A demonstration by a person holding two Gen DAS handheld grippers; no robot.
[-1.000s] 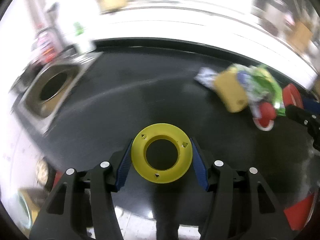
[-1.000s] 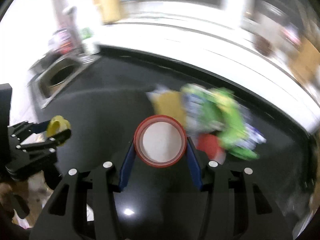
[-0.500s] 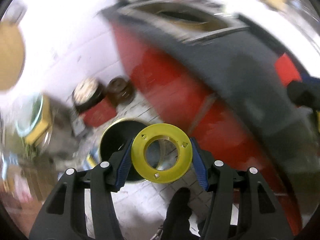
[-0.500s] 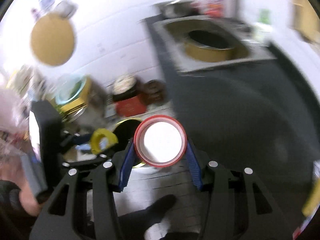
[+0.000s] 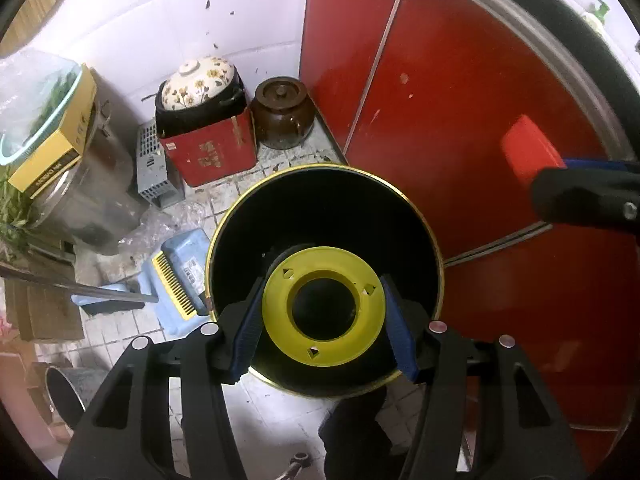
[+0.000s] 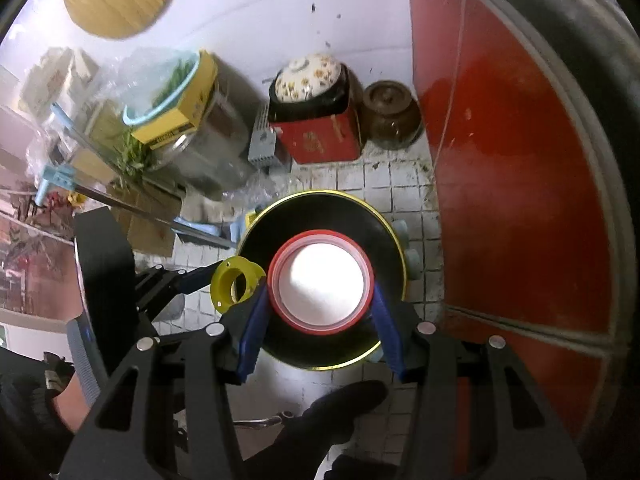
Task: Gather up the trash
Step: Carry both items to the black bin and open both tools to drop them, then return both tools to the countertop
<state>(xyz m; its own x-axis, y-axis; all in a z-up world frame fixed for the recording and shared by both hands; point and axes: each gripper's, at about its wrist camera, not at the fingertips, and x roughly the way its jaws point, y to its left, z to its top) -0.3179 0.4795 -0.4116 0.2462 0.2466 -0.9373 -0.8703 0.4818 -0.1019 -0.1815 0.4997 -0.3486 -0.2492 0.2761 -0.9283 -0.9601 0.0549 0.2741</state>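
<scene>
1. The left gripper (image 5: 324, 312) pinches a yellow plastic spool (image 5: 324, 306) across its flange, blue pads tight on both edges. In the left wrist view the spool hangs directly over the dark mouth of the black bin (image 5: 434, 248), which stands on the tiled floor (image 5: 280, 420). Judged from that alignment, this one is ready to drop: spread the jaws in place, without swinging sideways.

2. The right gripper (image 6: 320, 312) clamps a red-rimmed cup (image 6: 322, 286), its white inside facing the camera. Seen from the right wrist, the cup also sits over the bin (image 6: 394, 240), so the same plain release should serve.

3. The spool (image 6: 236, 286) shows just left of the cup, near the bin's gold rim on that side. I would nudge the left hand slightly inward before letting go, since a flat ring that clips the rim may well roll off across the tiles.

4. Release one at a time, so the two grippers do not knock together above the opening.

5. Around the bin lie a blue dustpan (image 5: 176, 276) and, farther back against the wall, a red box (image 5: 208, 152) with a floral lid and a brown clay jar (image 5: 283, 114); keep both tools well clear of those and of the red cabinet (image 5: 500, 120).
</scene>
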